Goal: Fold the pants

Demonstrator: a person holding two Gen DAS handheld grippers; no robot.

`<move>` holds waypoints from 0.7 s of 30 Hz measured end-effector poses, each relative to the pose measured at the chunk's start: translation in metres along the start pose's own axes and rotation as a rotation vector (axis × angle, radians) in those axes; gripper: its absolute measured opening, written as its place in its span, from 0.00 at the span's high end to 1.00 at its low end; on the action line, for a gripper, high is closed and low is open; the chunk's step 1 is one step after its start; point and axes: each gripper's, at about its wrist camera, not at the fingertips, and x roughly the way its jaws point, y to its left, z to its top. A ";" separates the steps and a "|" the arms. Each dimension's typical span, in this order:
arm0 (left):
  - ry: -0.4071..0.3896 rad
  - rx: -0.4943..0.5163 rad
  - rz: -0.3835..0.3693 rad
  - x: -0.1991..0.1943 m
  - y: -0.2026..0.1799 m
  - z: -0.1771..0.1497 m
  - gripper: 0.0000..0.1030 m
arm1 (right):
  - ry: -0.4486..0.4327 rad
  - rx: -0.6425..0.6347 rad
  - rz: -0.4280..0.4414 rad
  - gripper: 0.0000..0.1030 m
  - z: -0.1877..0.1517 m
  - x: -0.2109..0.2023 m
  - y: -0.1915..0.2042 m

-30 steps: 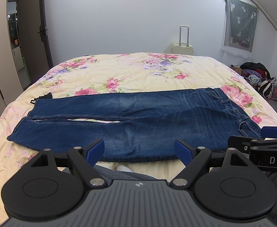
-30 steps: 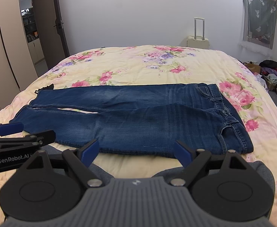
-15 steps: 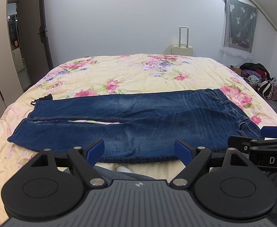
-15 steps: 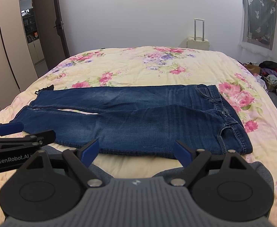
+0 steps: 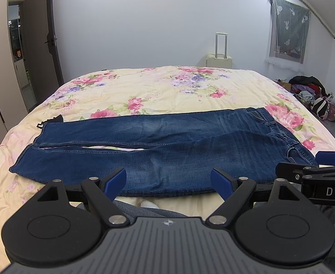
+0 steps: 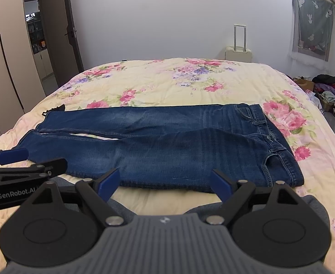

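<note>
Nearest the cameras, the left gripper [image 5: 168, 180] hangs with its blue-tipped fingers spread wide and nothing between them; the right gripper [image 6: 165, 181] is just as wide apart and just as empty. Each shows at the edge of the other's view — the two sit side by side, apart from each other. Below and between the fingers lies grey fabric [image 5: 142, 210], with something small and white [image 5: 148, 203] poking out; what it is I cannot tell. Just beyond both sets of fingertips the blue jeans [image 6: 167, 150] lie flat across the floral bedspread [image 5: 158, 89], legs reaching away past the left gripper, waistband out past the right one. Farther on, a cream suitcase [image 6: 238, 53] stands against the far wall, an open door [image 5: 41, 45] to the left, a heap of clothes [image 5: 309, 90] to the right.
</note>
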 end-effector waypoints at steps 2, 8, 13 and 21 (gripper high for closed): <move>-0.001 0.000 0.000 0.000 0.000 0.000 0.05 | 0.000 0.000 0.000 0.20 0.000 0.000 0.000; -0.007 0.027 0.000 0.003 0.001 0.007 0.05 | 0.002 0.005 0.005 0.20 0.000 0.001 -0.001; -0.017 0.073 0.005 0.024 0.025 0.006 0.13 | -0.021 0.015 0.041 0.20 -0.001 0.012 -0.021; 0.021 0.186 0.040 0.075 0.111 0.015 0.30 | -0.011 -0.049 -0.042 0.20 0.014 0.062 -0.086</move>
